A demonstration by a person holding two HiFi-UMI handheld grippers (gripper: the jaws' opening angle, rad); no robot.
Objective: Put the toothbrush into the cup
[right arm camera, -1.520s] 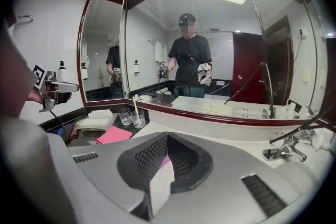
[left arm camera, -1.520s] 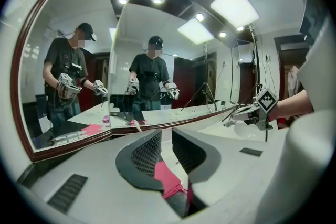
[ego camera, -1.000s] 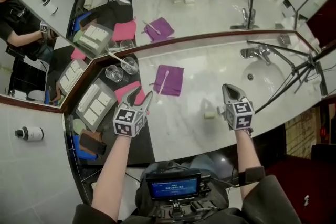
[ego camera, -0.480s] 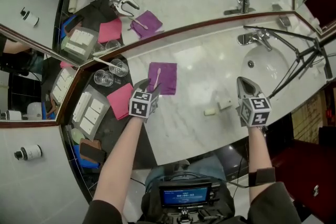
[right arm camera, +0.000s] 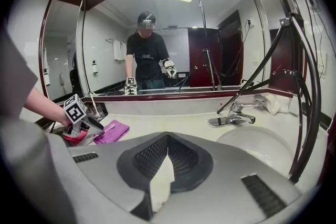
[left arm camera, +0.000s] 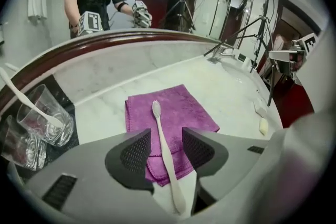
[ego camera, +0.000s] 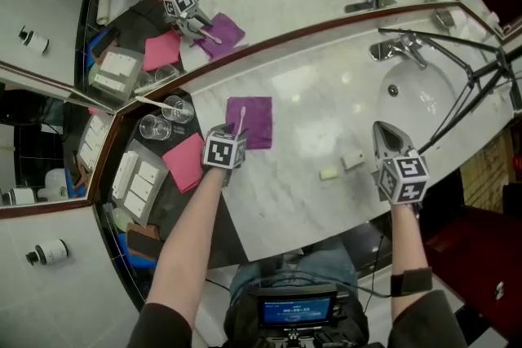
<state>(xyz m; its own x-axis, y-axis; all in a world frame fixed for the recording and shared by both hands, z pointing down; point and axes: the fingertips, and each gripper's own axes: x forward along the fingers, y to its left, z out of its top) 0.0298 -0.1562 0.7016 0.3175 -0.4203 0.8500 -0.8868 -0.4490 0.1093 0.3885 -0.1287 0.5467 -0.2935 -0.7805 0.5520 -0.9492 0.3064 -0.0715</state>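
Worktop (ego camera: 310, 94) of pale marble runs under a mirror, with a basin (ego camera: 424, 98) sunk at its right end. Left of the middle, a folded purple cloth (ego camera: 261, 114) lies flat.

The left tool (left arm camera: 166, 150) points steeply down at the near edge of that cloth. Its jaws stand wide, though they have just drawn in a little, and neither pad touches anything. The right tool (right arm camera: 167, 157) hangs well apart, on the basin side. Its jaws are pressed together with nothing between them.

Two glass cups sit left of the cloth on a dark ledge by the mirror corner. The farther cup (left arm camera: 50, 118) already has a brush leaning in it; the nearer cup (left arm camera: 21, 147) looks empty.

The toothbrush (left arm camera: 160, 134) lies on the cloth with its bristle head away from the left tool and its handle end hanging over the near hem. Its long axis runs nearly straight along the line the tool points, through the gap between the pads. So the left hand is plainly the nearer one. Closing across the handle looks like the move to come, and the cups then lie to the left.
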